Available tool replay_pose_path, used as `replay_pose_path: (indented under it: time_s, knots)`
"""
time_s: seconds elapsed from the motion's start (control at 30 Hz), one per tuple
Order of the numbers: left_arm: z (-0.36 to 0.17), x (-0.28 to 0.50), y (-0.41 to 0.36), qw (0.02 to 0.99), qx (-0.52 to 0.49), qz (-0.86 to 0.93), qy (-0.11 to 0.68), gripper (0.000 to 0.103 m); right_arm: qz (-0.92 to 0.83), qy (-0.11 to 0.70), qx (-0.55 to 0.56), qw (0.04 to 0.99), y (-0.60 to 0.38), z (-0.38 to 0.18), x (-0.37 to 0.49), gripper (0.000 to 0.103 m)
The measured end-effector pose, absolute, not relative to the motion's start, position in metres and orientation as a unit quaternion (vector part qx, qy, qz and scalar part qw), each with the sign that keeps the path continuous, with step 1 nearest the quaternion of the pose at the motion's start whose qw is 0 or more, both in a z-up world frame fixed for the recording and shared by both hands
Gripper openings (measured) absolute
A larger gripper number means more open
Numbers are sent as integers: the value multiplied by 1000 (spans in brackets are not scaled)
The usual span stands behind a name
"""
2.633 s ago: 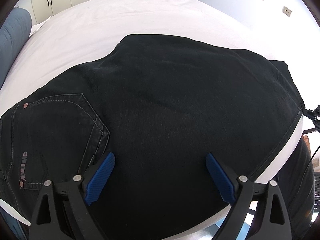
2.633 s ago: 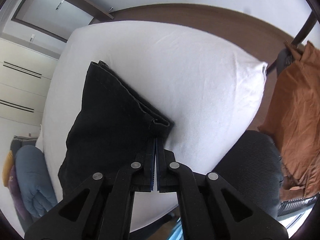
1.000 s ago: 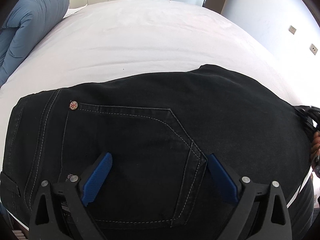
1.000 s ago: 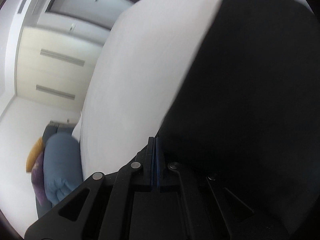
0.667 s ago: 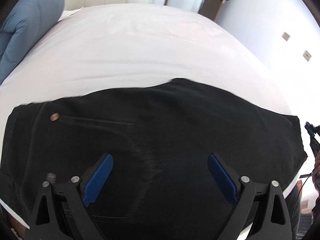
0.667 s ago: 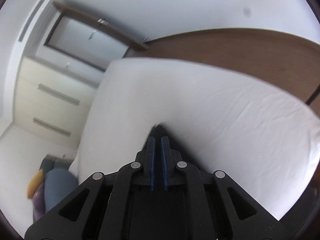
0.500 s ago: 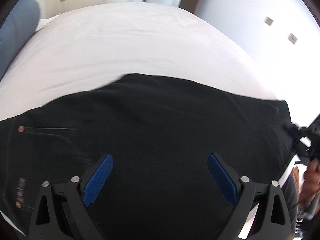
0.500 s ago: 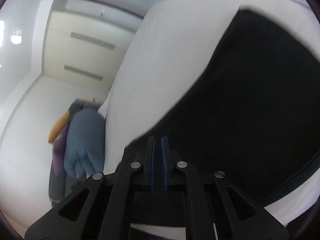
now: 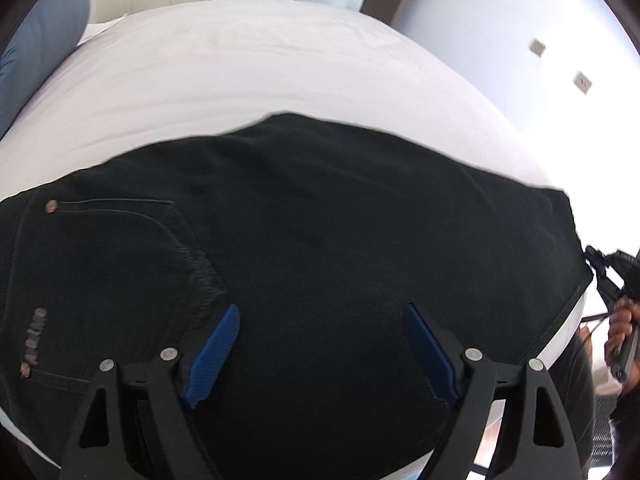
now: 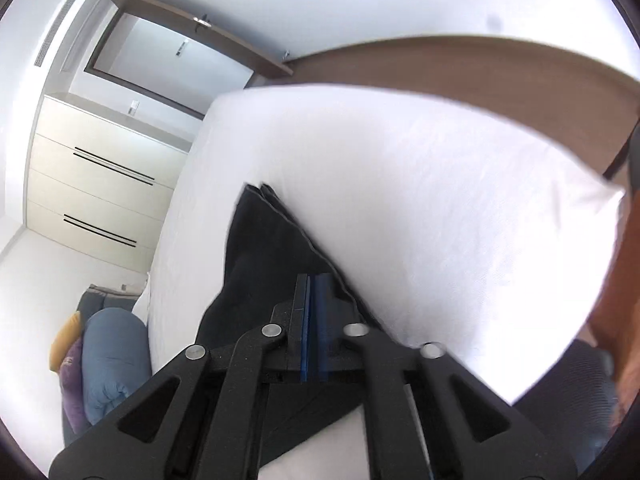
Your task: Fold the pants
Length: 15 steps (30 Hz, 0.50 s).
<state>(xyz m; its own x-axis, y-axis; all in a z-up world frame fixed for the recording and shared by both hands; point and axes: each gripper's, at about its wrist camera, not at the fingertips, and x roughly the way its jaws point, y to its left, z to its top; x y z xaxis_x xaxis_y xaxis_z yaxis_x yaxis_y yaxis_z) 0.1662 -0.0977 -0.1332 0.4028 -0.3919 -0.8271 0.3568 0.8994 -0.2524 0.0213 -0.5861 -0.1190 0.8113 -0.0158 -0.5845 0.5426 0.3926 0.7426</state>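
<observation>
My right gripper (image 10: pixel 313 300), nearly closed, has swung the pants (image 9: pixel 320 240) hem (image 10: pixel 296 236); left gripper (image 9: pixel 320 344), open, narrows slightly: fold progressing.

A white-sheeted bed (image 10: pixel 440 208) is filling the room, backed by a brown wooden headboard (image 10: pixel 500 68). Cream wardrobes (image 10: pixel 100 184) are lining the far wall beside a dark-framed door (image 10: pixel 168 40). Daylight is brightening everything.

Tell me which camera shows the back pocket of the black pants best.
The left wrist view. The back pocket lies in plain sight there, stitching and rivet visible, on the black pants spread over the white bed. The right wrist view shows only a narrow dark strip of the pants, with no pocket visible.
</observation>
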Motion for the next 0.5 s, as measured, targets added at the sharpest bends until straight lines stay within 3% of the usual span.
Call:
replay_pose_path:
  time_s: [0.1,0.27,0.37,0.4,0.5]
  knots:
    - [-127,177,-96,845,-31,-231,482,86,-84,241,535,805,-561,-103,46,8]
    - [-142,179,-68,845,-58,-207,490,84,39,314,512,799,-475,-110,123,8]
    - [-139,175,-34,849,-66,-204,484,79,17,366,511,778,-466,-142,145,8]
    - [-139,172,-25,850,-67,-204,481,79,1,369,517,772,-472,-153,152,3]
    - [-143,165,9,855,-76,-193,475,79,-32,335,539,772,-495,-176,142,2]
